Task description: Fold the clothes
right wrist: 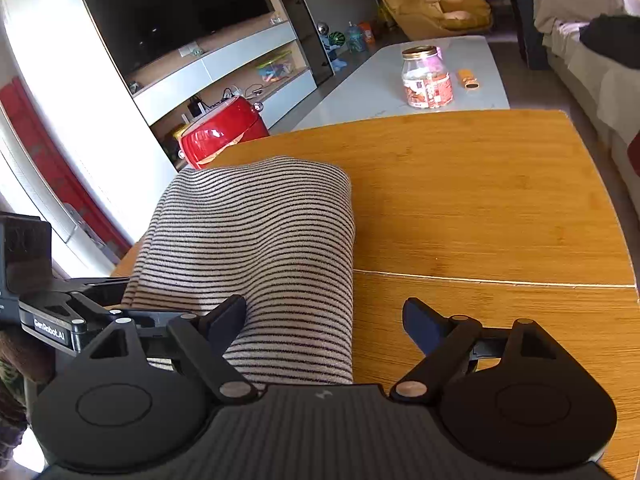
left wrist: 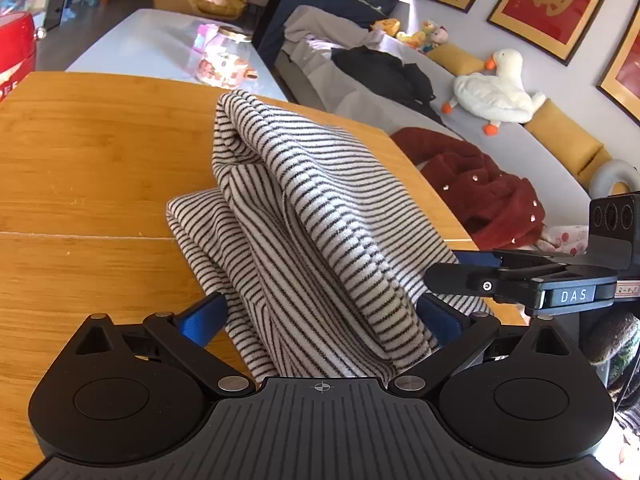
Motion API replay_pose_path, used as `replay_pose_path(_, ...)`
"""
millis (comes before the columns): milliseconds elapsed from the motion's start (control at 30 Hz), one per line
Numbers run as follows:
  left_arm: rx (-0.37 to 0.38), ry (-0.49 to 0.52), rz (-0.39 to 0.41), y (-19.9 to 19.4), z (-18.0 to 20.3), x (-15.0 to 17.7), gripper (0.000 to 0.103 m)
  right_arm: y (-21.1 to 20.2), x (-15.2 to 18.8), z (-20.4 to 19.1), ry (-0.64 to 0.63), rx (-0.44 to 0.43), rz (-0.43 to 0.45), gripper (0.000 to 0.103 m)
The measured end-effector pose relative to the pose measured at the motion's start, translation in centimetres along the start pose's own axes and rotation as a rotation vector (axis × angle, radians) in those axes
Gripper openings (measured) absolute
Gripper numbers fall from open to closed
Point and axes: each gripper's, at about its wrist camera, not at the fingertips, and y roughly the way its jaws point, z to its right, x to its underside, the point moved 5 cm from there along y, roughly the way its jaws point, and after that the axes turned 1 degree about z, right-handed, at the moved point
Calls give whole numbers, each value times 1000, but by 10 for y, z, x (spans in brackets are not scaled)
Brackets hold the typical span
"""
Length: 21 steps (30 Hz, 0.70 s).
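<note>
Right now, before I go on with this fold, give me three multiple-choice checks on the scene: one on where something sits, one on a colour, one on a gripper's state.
1. Where does the striped garment lie?
A. on the wooden table
B. on the sofa
C. on the floor

2. What colour are the garment's stripes?
A. red on yellow
B. dark on a pale ground
C. green on white

3. How do the right gripper jaws stand?
A. shut on the jar
B. shut with nothing between them
C. open, with the garment's edge between them

Key: 1 A, the cloth rests folded on the wood in both views. 2 B, thin dark lines cross pale fabric. 3 C, the two fingers stand wide apart and the right-hand pad is clear of the cloth.
</note>
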Motion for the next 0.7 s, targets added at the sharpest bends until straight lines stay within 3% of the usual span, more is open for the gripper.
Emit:
replay_pose_path(67, 15, -9, 1, -2, -1, -1, 102, -3, 0, -6, 12, -41, -10, 66)
replay_pose_path(200, 34, -77, -19, -1, -11, -8, 102, -8, -7, -7, 11, -82, 17, 70)
replay_pose_path(267, 15, -70, -34, 3, -11, -7, 102, -2, -10, 4, 66, -103, 12, 79)
replay_pose_path(400, -6, -51, -35, 5, -7, -5, 102, 17, -10, 21, 156, -152, -28, 81)
replay_pose_path(533, -9, -46, -25, 3, -6, -3, 101, 28, -6, 19, 149, -209, -59, 81)
replay_pose_path(700, -19, -37, 38, -5, -5, 7, 90, 37, -7, 2, 81, -231, -83, 71)
